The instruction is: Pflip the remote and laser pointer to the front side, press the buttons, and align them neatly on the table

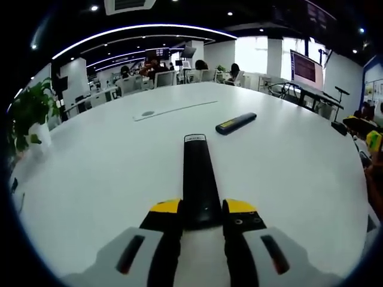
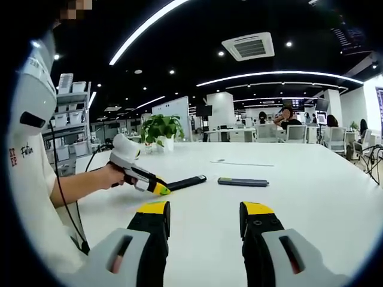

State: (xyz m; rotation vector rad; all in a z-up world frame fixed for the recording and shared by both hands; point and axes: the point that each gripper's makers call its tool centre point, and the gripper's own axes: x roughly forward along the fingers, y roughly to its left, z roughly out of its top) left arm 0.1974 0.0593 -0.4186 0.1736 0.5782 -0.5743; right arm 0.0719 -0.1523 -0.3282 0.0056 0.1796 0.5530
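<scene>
A long, slim black remote (image 1: pixel 200 179) points away across a round white table (image 1: pixel 90 173), its plain face up with a small label at the far end. The left gripper (image 1: pixel 202 210) has its yellow-tipped jaws clamped on the remote's near end. Beyond and to the right lies a shorter dark laser pointer (image 1: pixel 236 123) with a yellow mark, well apart. The right gripper (image 2: pixel 203 218) hovers above the table, jaws spread wide and holding nothing.
</scene>
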